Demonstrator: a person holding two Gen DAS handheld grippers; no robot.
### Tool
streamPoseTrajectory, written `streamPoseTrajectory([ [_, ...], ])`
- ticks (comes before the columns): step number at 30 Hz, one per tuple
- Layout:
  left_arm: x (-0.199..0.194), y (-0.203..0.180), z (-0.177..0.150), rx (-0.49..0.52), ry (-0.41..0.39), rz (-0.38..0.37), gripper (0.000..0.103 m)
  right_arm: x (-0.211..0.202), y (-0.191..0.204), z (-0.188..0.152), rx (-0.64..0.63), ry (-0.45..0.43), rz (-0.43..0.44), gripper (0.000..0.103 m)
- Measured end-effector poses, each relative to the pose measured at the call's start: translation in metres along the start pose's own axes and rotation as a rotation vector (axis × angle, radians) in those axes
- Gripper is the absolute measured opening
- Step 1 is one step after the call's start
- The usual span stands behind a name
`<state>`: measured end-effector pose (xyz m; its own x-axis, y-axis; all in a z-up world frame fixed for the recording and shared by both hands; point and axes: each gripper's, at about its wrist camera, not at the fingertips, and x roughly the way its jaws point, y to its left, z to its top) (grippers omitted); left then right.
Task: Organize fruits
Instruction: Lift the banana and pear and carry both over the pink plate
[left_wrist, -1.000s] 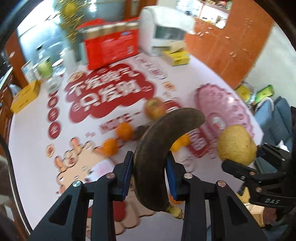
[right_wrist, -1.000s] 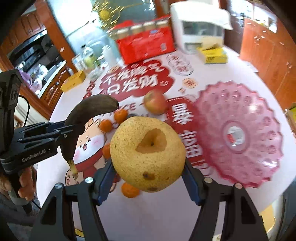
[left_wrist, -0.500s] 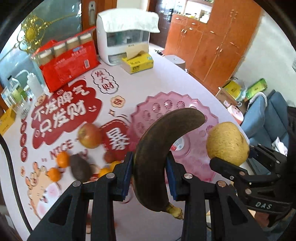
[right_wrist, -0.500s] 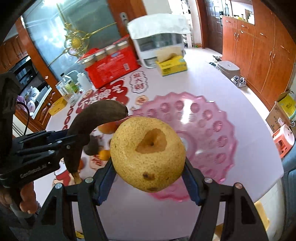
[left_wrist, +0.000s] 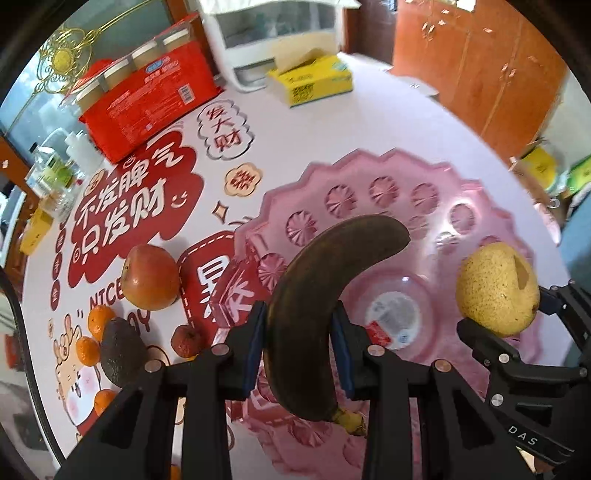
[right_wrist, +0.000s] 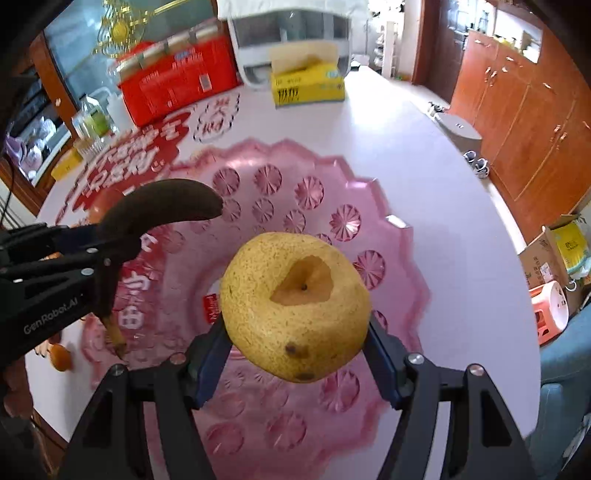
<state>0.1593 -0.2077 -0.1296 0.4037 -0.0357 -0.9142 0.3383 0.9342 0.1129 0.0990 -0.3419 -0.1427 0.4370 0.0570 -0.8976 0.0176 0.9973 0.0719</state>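
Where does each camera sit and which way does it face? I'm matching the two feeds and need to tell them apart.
Left wrist: on the left tool, looking steeply down its fingers at the blackened banana it grips, over the pink plate; the right tool with the pear shows at right.
Right wrist: on the right tool, looking down at its yellow pear above the same plate; the left tool shows at left.
Shared: plate, banana, pear, red box, yellow tissue box.
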Motion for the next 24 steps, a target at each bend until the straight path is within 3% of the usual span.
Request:
streamPoseTrajectory([
  [11,0.028,0.003,0.002,-0.028,0.054,0.082,0.033,0.047,0.031,0.018,-0.183,0.076,0.039,0.070],
  [16,0.029,-0.001,0.000,-0.010,0.060,0.101,0.034,0.035,0.039,0.023,-0.237,0.001,0.049,0.070],
  [19,0.025,0.000,0.000,-0.021,0.050,0.102,0.038,0.034,0.038,0.025,-0.229,0.004,0.045,0.071],
  [24,0.015,-0.002,-0.001,0.004,0.012,0.150,0.056,0.033,0.027,0.024,-0.164,0.029,0.085,0.072],
])
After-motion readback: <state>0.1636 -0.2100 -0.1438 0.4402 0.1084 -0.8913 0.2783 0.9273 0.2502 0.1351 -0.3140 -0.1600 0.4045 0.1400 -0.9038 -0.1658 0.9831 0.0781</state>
